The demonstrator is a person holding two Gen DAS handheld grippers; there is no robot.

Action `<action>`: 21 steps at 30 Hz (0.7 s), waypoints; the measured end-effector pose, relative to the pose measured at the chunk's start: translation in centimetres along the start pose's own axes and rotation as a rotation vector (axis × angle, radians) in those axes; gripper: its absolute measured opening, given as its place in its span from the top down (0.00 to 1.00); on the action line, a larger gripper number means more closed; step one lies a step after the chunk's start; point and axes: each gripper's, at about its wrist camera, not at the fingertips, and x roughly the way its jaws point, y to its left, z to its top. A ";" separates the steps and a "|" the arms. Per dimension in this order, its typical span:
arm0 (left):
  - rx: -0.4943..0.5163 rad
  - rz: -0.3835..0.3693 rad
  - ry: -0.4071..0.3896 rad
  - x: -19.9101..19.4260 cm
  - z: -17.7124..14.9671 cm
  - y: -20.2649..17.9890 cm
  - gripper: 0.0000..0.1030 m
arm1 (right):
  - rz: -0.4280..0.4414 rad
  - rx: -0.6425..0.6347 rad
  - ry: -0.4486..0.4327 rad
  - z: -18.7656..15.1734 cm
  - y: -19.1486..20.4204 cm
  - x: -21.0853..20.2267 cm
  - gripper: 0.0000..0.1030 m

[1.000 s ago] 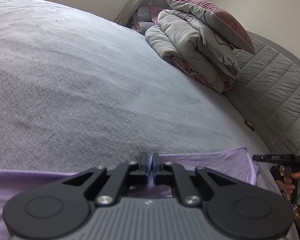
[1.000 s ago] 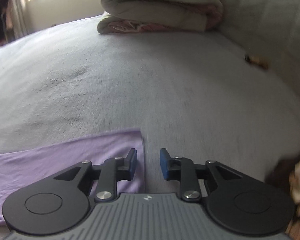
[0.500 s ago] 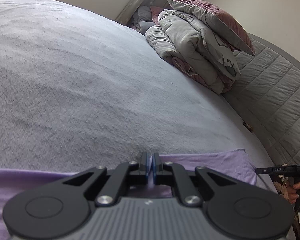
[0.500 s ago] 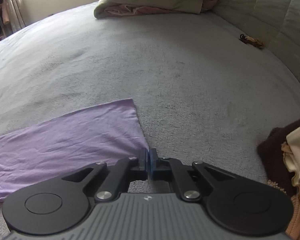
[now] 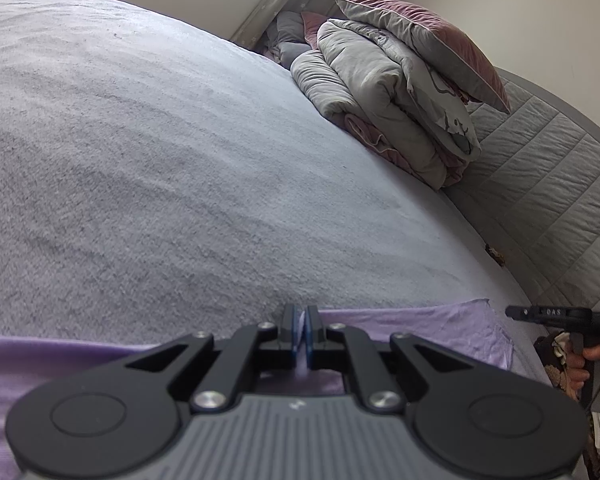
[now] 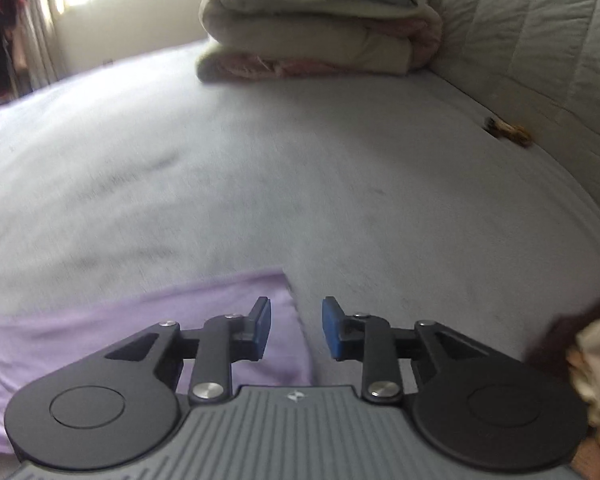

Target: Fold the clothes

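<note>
A lilac garment [image 5: 420,324] lies flat along the near edge of the grey bed [image 5: 180,180]. My left gripper [image 5: 300,334] is shut on its far hem, with a sliver of lilac cloth pinched between the blue pads. In the right wrist view the garment's corner [image 6: 260,292] lies just under my right gripper [image 6: 296,328]. Its jaws are opening and stand apart, and the cloth's edge runs beneath the gap, untouched by the pads. The left wrist view also shows the right gripper [image 5: 560,314], held by a hand [image 5: 580,364], just past the garment's right end.
A folded grey duvet with a pillow on top [image 5: 388,92] sits at the far side against the quilted headboard [image 5: 540,184]. A small brown object [image 6: 508,130] lies by the headboard. A heap of dark brown and cream clothes [image 6: 588,352] lies at the right.
My right gripper closed beside the garment's corner half a second ago and has now opened again, and its view has swung slightly. The left gripper has kept its grip and place.
</note>
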 end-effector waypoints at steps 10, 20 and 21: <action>0.001 -0.003 0.000 -0.2 -0.1 -0.2 0.97 | 0.017 -0.007 -0.087 -0.8 0.5 3.6 0.98; 0.034 0.021 -0.005 -0.4 -0.2 -0.9 0.97 | -0.061 -0.068 -0.131 1.4 0.5 4.7 0.98; 0.035 0.021 -0.005 -0.4 -0.2 -0.9 0.97 | -0.064 -0.066 -0.132 1.5 0.4 4.9 0.98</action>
